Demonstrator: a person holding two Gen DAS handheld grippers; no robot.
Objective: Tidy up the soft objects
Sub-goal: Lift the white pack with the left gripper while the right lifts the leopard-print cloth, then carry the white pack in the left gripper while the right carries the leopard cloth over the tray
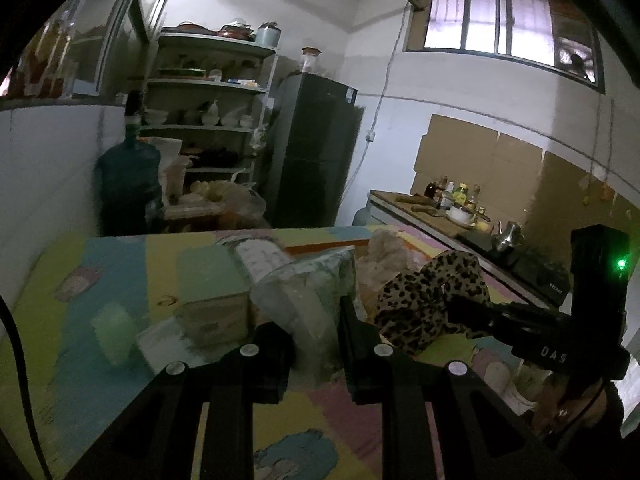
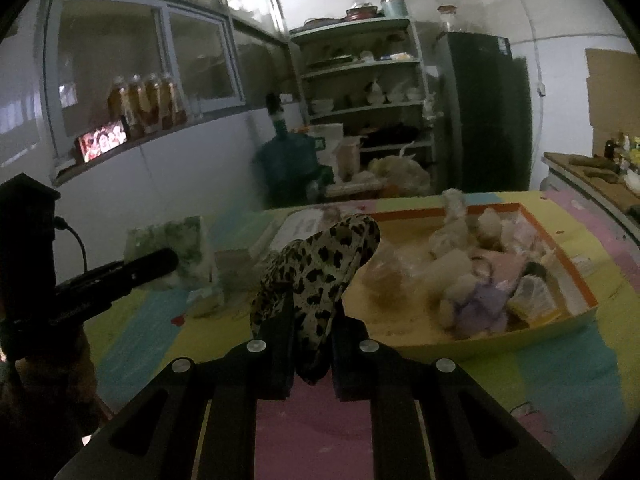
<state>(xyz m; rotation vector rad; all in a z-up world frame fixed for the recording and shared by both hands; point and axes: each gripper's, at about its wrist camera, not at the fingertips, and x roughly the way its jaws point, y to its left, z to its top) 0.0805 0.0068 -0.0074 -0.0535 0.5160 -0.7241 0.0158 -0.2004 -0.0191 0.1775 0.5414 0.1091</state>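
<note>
**Two grippers, two soft things, one dim kitchen**

Where the light falls from a barred window (image 1: pixel 500 16) high on the far right wall, the room shows as a dim kitchen with pale walls, one dark tall fridge (image 1: pixel 316 148) and, left of it, one open shelf rack (image 1: pixel 208 120) with crockery on its boards. One blue-green water jug (image 1: pixel 128 176) stands on the floor left of the rack. Along the right wall runs a counter (image 1: pixel 420 204) carrying bottles and a steel kettle, with flat cardboard fixed behind it. Four amber jars (image 2: pixel 142 100) sit on the left ledge beside a lit phone screen.

Filling the near ground is a table covered in a mat (image 1: pixel 120 272) of pastel patches: yellow, blue, pink, green. On its far right lies one shallow cardboard tray (image 2: pixel 568 280), orange-rimmed and yellow-walled, heaped with plush toys and crinkled plastic packs; their number cannot be told.

Left gripper (image 1: pixel 316 344): its black fingers stand narrow, pinching a clear crinkly bag of white soft goods (image 1: pixel 308 292), which stands up from the jaws above the mat. Behind it, blurred, are a small carton and a pale green roll.

Right gripper (image 2: pixel 312 344): fingers pressed close on a leopard-print cloth (image 2: pixel 320 264), limp and folded, hanging over them just left of the tray.
</note>
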